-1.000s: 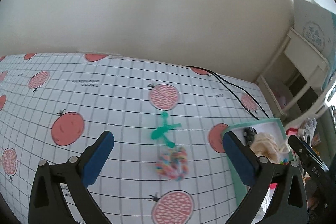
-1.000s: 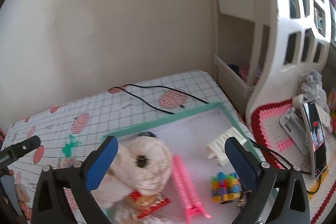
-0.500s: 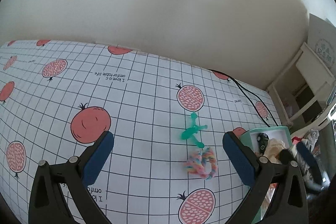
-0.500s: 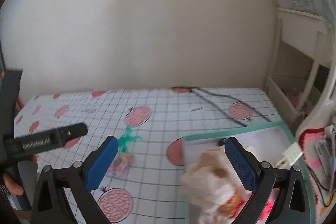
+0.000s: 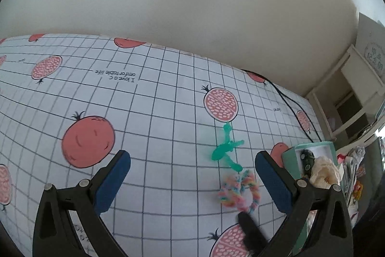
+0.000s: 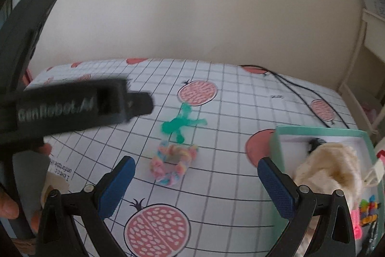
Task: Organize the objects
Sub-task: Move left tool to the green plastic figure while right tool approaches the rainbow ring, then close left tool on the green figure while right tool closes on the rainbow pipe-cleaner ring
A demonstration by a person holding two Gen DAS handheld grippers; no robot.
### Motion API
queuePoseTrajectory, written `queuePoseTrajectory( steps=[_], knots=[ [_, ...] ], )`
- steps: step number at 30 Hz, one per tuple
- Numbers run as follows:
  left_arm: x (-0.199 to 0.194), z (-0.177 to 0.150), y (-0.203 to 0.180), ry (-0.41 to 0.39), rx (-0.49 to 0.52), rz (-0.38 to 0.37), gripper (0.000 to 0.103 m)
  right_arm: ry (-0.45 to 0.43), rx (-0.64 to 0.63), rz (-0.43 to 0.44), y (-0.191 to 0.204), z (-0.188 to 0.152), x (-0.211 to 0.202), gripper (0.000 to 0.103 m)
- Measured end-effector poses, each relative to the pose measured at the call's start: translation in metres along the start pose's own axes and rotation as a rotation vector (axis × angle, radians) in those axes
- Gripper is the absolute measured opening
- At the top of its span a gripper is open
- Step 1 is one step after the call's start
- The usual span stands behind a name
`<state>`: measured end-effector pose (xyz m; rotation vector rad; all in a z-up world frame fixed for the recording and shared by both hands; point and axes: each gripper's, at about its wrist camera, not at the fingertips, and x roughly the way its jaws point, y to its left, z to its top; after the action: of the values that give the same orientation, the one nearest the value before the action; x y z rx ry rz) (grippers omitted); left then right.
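A: Okay, grippers first. Left gripper (image 5: pixel 192 175) has its jaws spread wide, nothing between them. Right gripper (image 6: pixel 196 181) likewise gaping, empty.

B: Both above the tablecloth (image 5: pixel 149 112)?

A: Yes, the white grid one with red fruit prints. Green toy (image 5: pixel 225 148) lies flat near the middle, scrunchie (image 5: pixel 239 192) just beside it on the near side. They look to be touching in the left view; the right view is blurred, can't tell.

B: Scrunchie in the right view?

A: Scrunchie (image 6: pixel 172 164) sits between the right fingers, a bit ahead of the tips, green toy (image 6: pixel 180 125) beyond it.

B: Box?

A: Teal box (image 6: pixel 276 153) to the right on the cloth, cream plush (image 6: pixel 329 168) inside, small coloured items by it, too blurred to name. Black cable (image 6: pixel 296 86) runs along the far right of the cloth.

B: Left side of the right view?

A: Left gripper's black body (image 6: pixel 72 107), blurred, a hand (image 6: pixel 9 206) at the edge.
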<state>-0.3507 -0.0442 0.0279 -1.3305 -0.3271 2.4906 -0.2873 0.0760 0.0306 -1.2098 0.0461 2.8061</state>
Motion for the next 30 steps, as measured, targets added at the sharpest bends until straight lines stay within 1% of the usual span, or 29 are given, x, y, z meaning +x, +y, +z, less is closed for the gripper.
queuePoseTrajectory(
  steps=[3, 7, 8, 10, 14, 15, 16, 17, 19, 23, 24, 25, 26, 27, 30],
  knots=[
    [0.005, 0.003, -0.003, -0.013, 0.027, -0.005, 0.103, 0.012, -0.017, 0.0, 0.004, -0.002, 0.007, 0.103],
    [0.013, 0.006, -0.012, -0.013, 0.086, 0.01, 0.102, 0.032, -0.013, -0.008, 0.003, -0.004, 0.018, 0.103],
    [0.015, 0.006, -0.013, -0.004, 0.098, 0.011, 0.099, 0.036, -0.007, -0.004, 0.002, -0.004, 0.02, 0.103],
    [0.019, 0.007, -0.017, 0.008, 0.125, 0.024, 0.096, 0.04, -0.004, -0.004, 0.0, -0.005, 0.022, 0.103],
    [0.03, 0.007, -0.021, 0.025, 0.148, 0.041, 0.095, 0.049, -0.005, -0.016, -0.001, -0.004, 0.027, 0.101],
    [0.033, 0.007, -0.023, 0.032, 0.159, 0.042, 0.092, 0.051, -0.002, -0.01, -0.002, -0.004, 0.027, 0.1],
    [0.035, 0.007, -0.025, 0.036, 0.168, 0.041, 0.083, 0.051, -0.005, -0.007, -0.003, -0.004, 0.028, 0.098],
    [0.037, 0.008, -0.026, 0.043, 0.179, 0.047, 0.075, 0.051, -0.012, -0.006, -0.001, -0.003, 0.027, 0.097],
    [0.042, 0.008, -0.028, 0.054, 0.193, 0.065, 0.074, 0.048, -0.021, -0.004, 0.0, -0.003, 0.027, 0.091],
    [0.05, 0.005, -0.035, 0.071, 0.223, 0.065, 0.068, 0.048, -0.026, 0.006, 0.001, 0.0, 0.029, 0.081],
    [0.051, 0.003, -0.037, 0.076, 0.235, 0.067, 0.067, 0.051, -0.029, 0.006, 0.001, 0.0, 0.029, 0.076],
    [0.053, 0.002, -0.04, 0.078, 0.246, 0.069, 0.063, 0.052, -0.032, 0.009, 0.002, 0.0, 0.029, 0.071],
    [0.055, 0.002, -0.041, 0.084, 0.251, 0.07, 0.058, 0.052, -0.032, 0.013, 0.003, -0.001, 0.028, 0.069],
    [0.056, 0.001, -0.042, 0.088, 0.255, 0.073, 0.057, 0.053, -0.034, 0.014, 0.004, -0.001, 0.028, 0.066],
    [0.056, 0.001, -0.044, 0.086, 0.264, 0.072, 0.049, 0.054, -0.039, 0.015, 0.006, -0.002, 0.026, 0.054]
  ],
)
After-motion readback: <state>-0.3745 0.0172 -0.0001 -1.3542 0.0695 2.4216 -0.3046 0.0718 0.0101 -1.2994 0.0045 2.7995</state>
